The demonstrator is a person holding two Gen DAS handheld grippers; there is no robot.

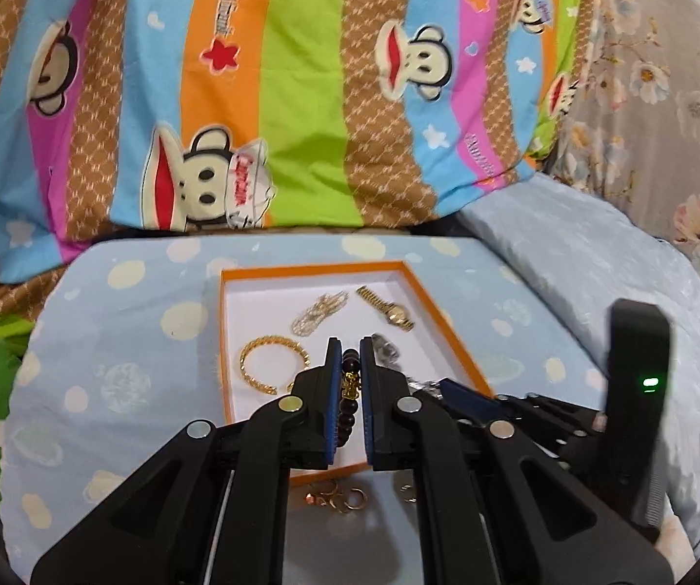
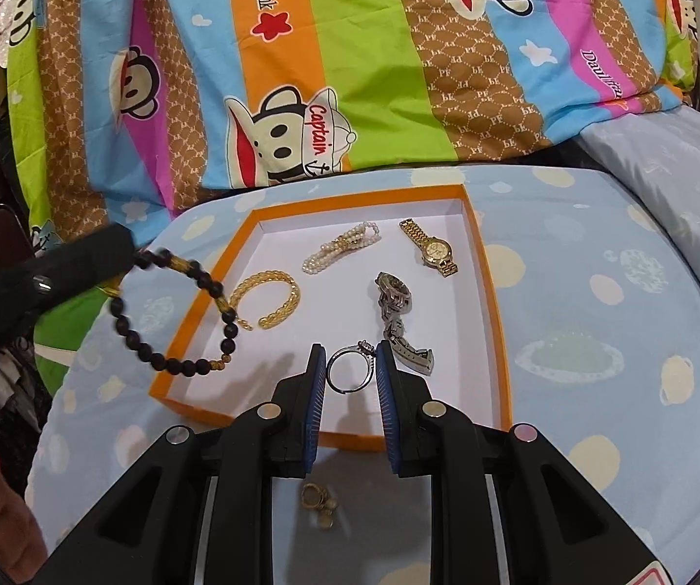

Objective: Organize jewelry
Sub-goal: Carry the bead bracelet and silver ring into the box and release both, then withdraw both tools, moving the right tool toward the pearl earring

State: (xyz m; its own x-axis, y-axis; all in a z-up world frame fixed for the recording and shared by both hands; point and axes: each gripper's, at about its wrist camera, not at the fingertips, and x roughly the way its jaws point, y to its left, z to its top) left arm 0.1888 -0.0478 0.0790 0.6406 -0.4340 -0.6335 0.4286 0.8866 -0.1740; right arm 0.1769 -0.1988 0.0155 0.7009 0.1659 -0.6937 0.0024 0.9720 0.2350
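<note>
Left gripper [image 1: 350,356] clamped on dark bead bracelet [image 2: 174,312], hanging over orange tray [image 2: 491,302] edge at 9 o'clock; lower beads partly hidden. Right gripper [image 2: 350,360] clamped on silver ring [image 2: 350,370] above tray's bare 6 o'clock floor. "Captain" legible on bedsheet [image 2: 374,73] at 12 o'clock. Loose rings [image 1: 340,495] half hidden.

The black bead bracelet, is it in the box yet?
Not yet. The bracelet hangs from the left claw, over the orange box's edge.

A cushion [image 2: 593,341] in pale blue spotted cloth carried an orange tray [image 2: 489,292]; loose gold rings [image 1: 337,495] lay just before the tray.
</note>
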